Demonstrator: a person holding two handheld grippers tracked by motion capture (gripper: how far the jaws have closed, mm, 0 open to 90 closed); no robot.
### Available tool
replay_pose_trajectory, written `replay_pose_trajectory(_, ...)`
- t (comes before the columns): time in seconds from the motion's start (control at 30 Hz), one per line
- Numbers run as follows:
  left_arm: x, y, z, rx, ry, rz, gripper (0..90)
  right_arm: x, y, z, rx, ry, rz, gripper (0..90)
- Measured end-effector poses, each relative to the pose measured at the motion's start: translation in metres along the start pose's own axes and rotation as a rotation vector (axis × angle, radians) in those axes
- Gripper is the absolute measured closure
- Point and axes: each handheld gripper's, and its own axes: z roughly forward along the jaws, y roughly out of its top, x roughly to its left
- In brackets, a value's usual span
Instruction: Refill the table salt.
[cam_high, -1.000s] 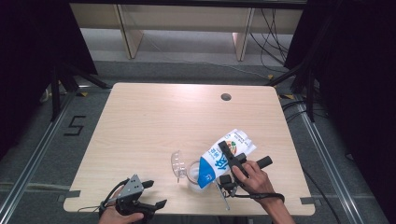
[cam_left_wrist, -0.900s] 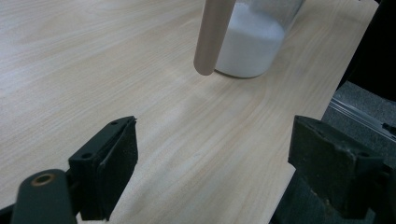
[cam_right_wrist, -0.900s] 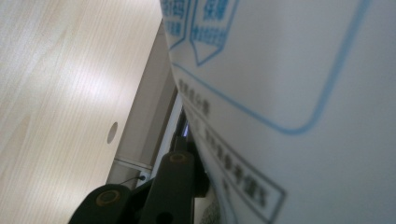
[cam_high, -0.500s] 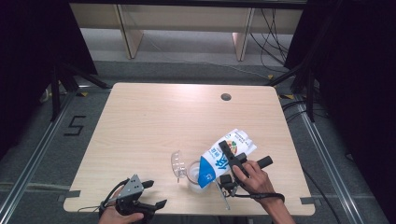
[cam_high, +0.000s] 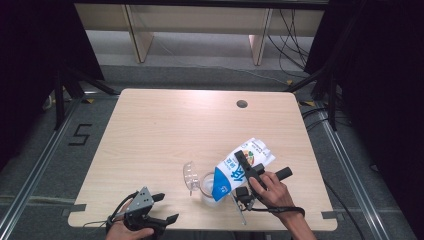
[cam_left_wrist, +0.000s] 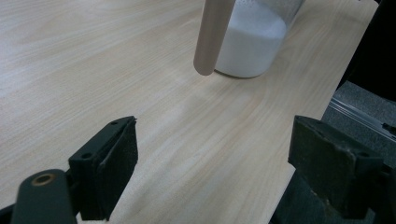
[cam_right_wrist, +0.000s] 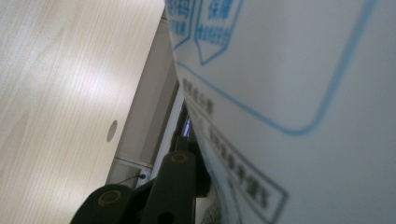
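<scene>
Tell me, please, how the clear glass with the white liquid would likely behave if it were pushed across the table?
The glass looks rigid and probably breakable, being clear-walled. It is partly filled with white liquid, so it may feel fairly heavy and slosh if shoved quickly. A stick leans inside it, and the tilted carton in the right claw hangs over its rim, so a push could knock either.

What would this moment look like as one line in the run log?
right gripper: shut on milk carton, tipped over glass | glass: partly full of milk | left gripper: open, idle at table edge
</scene>
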Motion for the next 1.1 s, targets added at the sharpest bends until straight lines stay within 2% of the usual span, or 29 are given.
replay_pose_trajectory(0.13,0.0000,0.0000,0.0000,0.000,0.000,-0.002,15.3,-0.0019,-0.0001,0.0005,-0.009,-0.014,-0.020,81.1)
replay_pose_trajectory(0.37,0.0006,0.0001,-0.0005,0.007,0.000,0.006,15.3,-0.0018,-0.0004,0.0005,-0.007,-0.013,-0.020,81.3)
replay_pose_trajectory(0.4,0.0006,0.0001,-0.0005,0.007,0.000,0.005,15.3,-0.0004,-0.0006,0.0006,-0.004,-0.003,-0.006,81.3)
replay_pose_trajectory(0.43,0.0008,0.0001,-0.0004,0.009,-0.002,0.005,15.3,-0.0004,-0.0006,0.0005,-0.002,-0.014,-0.001,81.3)
replay_pose_trajectory(0.53,0.0005,0.0001,-0.0004,0.007,0.001,0.007,15.3,-0.0007,-0.0008,0.0007,-0.006,-0.006,-0.008,81.3)
replay_pose_trajectory(0.63,0.0009,0.0001,-0.0004,0.009,-0.002,0.008,15.3,-0.0012,-0.0006,0.0006,-0.005,-0.016,-0.005,81.4)
replay_pose_trajectory(0.7,0.0008,-0.0001,-0.0002,0.005,-0.001,0.006,15.3,-0.0025,-0.0002,0.0006,-0.008,-0.022,-0.019,81.5)
replay_pose_trajectory(0.8,0.0006,0.0001,-0.0004,0.007,0.000,0.007,15.3,-0.0013,0.0000,0.0001,-0.003,-0.003,-0.014,81.7)
replay_pose_trajectory(0.87,0.0006,0.0001,-0.0004,0.007,0.000,0.008,15.3,-0.0016,0.0004,0.0005,-0.006,-0.010,-0.013,81.7)
replay_pose_trajectory(0.9,0.0006,0.0001,-0.0005,0.007,0.000,0.008,15.3,-0.0001,0.0007,-0.0001,0.005,0.007,0.001,81.7)
replay_pose_trajectory(1.07,0.0006,0.0000,-0.0005,0.007,0.000,0.007,15.3,-0.0005,0.0012,0.0009,-0.010,0.005,0.014,81.7)
replay_pose_trajectory(1.1,0.0006,0.0000,-0.0005,0.007,0.001,0.008,15.3,-0.0021,0.0013,0.0010,-0.014,0.000,0.000,81.7)
